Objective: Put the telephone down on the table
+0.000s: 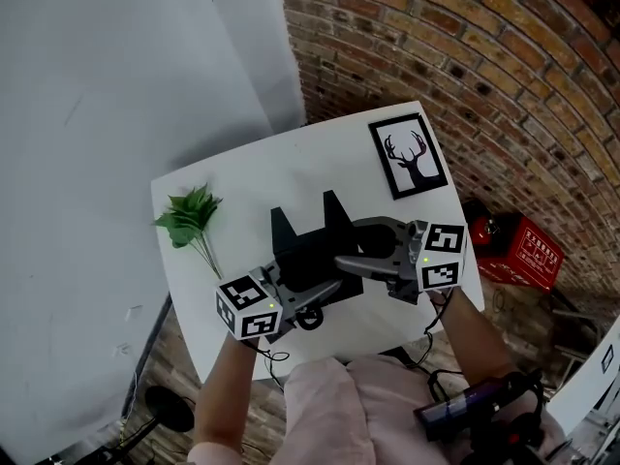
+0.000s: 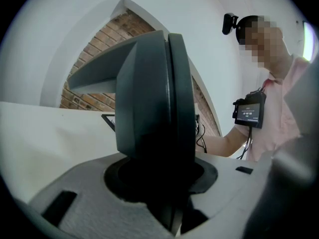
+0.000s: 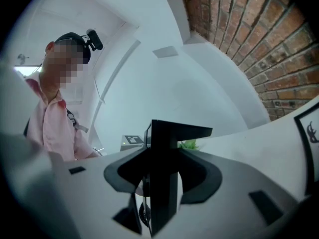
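So the telephone [image 1: 308,245] sits pinched between both grippers over the near half of the bench [image 1: 291,158]. The left gripper [image 1: 308,303] is clamped on its near-left end and the right gripper [image 1: 354,263] on its right side. The bench is straight underneath, but I can't tell if the base touches yet.

The head camera looks steeply down from well above the left gripper [image 1: 308,300] and right gripper [image 1: 356,263], with the white table [image 1: 242,177] spread beneath and beyond them. Each gripper camera rides close behind its own jaws and looks roughly level along them, the black telephone [image 1: 315,250] filling the middle just ahead. The two face each other across it, and all three views share the telephone.
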Tool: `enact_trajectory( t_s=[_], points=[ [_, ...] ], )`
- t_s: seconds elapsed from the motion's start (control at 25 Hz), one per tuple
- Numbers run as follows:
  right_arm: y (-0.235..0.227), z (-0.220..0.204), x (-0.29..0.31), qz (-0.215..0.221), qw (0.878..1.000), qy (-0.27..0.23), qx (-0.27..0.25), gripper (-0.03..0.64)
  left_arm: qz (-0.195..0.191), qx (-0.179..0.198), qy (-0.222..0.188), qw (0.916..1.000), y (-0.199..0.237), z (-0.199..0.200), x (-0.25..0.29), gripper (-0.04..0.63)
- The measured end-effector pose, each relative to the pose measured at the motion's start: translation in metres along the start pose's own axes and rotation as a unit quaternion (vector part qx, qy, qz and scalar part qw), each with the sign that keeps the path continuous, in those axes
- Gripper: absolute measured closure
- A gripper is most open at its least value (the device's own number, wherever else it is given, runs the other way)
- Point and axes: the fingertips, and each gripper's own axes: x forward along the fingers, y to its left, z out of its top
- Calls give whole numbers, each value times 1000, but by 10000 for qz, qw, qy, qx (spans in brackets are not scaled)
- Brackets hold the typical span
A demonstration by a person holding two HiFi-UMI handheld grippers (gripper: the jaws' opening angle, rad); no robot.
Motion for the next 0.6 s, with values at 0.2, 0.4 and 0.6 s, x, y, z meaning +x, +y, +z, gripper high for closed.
enact_trajectory(
  t_s=[0.2,0.4,0.6],
  points=[
    [-13,-21,0,8,9997,100,216,425,29,-206,64,9998,10,-21,6,430],
    [-25,-40,2,-15,9989,209,424,423,51,-476,64,9988,20,-40,10,430],
    [-35,-54,3,-66,9978,314,579,420,85,-649,122,9978,27,-52,13,430]
  ],
)
